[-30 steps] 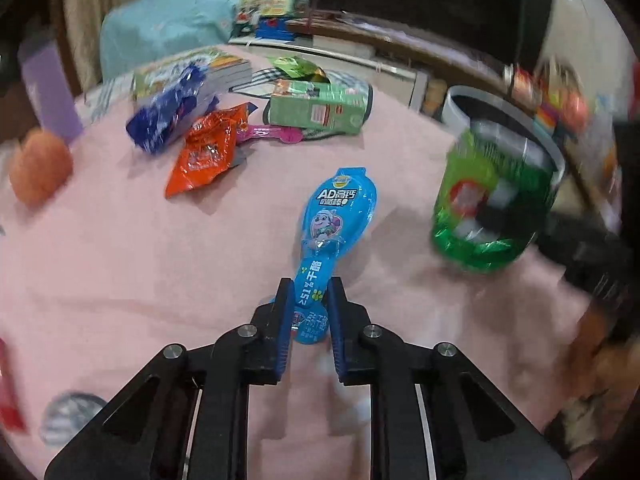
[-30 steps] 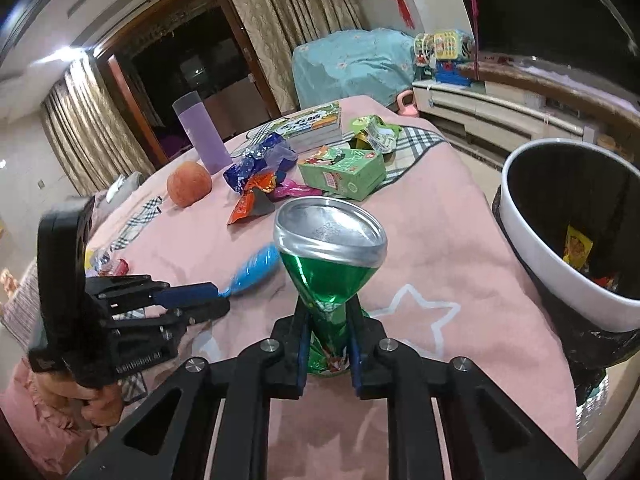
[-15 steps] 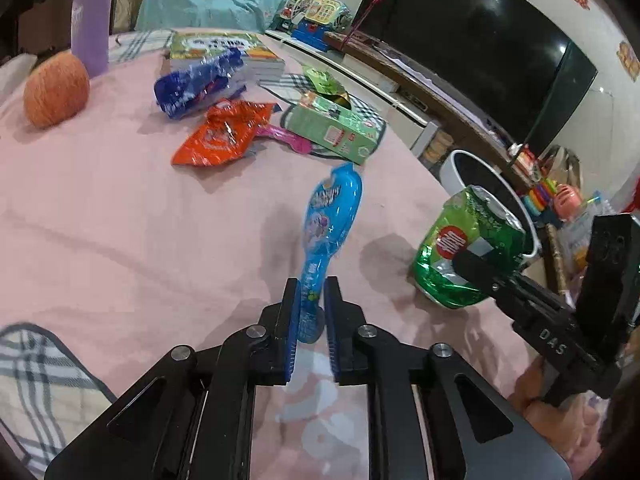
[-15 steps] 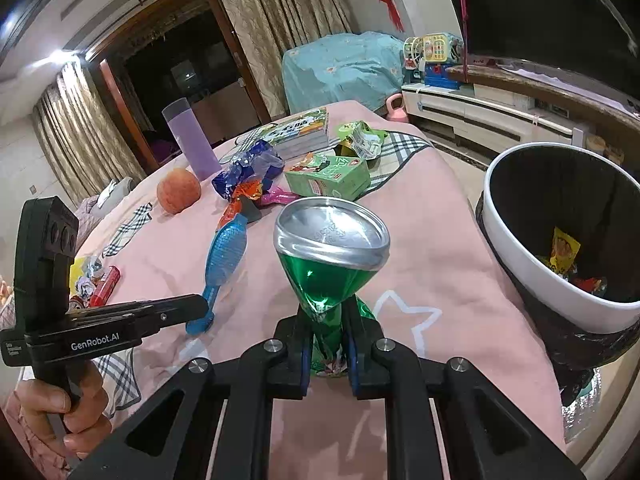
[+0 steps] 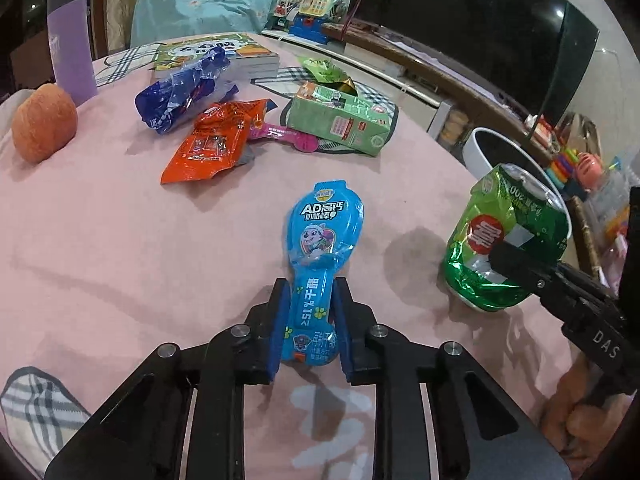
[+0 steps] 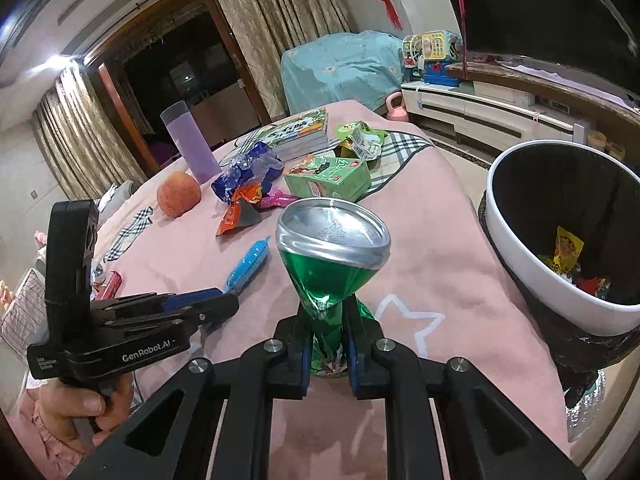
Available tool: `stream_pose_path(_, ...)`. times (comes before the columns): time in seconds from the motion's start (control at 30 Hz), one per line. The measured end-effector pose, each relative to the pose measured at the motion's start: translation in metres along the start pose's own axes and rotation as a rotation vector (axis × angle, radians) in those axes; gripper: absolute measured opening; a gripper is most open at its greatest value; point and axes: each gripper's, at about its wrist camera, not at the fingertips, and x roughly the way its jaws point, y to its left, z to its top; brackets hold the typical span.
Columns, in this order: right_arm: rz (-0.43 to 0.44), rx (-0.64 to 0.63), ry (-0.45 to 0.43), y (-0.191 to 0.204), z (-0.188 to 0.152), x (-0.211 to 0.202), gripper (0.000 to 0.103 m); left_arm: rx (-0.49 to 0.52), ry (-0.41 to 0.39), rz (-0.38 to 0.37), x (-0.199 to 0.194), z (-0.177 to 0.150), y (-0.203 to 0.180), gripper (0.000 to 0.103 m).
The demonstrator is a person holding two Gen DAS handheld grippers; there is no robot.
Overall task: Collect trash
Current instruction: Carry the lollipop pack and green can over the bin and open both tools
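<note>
Since a second ago the left hand-held gripper [image 5: 308,316] has swung back so the blue snack wrapper [image 5: 320,256] is pointing straight ahead again, and the right one has carried its can a bit closer to the bin. The left hand-held gripper is clamping the narrow stem of the blue snack wrapper, which is lying flat on the pink surface [image 5: 120,260] with its wide end facing away. The right hand-held gripper [image 6: 328,344] is squeezing the crushed green can [image 6: 332,264] around its pinched waist, keeping it upright just beside the white trash bin [image 6: 516,240], which already has a few wrappers sitting in the bottom. Farther back, an orange wrapper [image 5: 212,144], a blue bag [image 5: 184,92] and a green carton [image 5: 340,120] are lying near each other, with a peach [image 5: 44,128] and a purple cup [image 5: 72,44] off to the left.
</note>
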Motion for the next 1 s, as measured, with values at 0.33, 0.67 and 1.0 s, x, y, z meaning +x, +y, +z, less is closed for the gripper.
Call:
stream_pose_path(0.33,0.01,0.002,-0.021,-0.002,0.005,-0.006,0.013,-0.006,-0.032,-0.086,-0.012,0.007,-0.022,0.02)
stream_pose_path(0.67,-0.029,0.052,-0.078,-0.039,0.017,-0.039,0.013,0.07,-0.04,-0.154,-0.013,0.026,-0.081,0.02)
stream_pose_path(1.0,-0.111,0.113,-0.142,-0.096,0.031,-0.076,0.013,0.163,-0.042,-0.195,-0.003,0.053,-0.138,0.02)
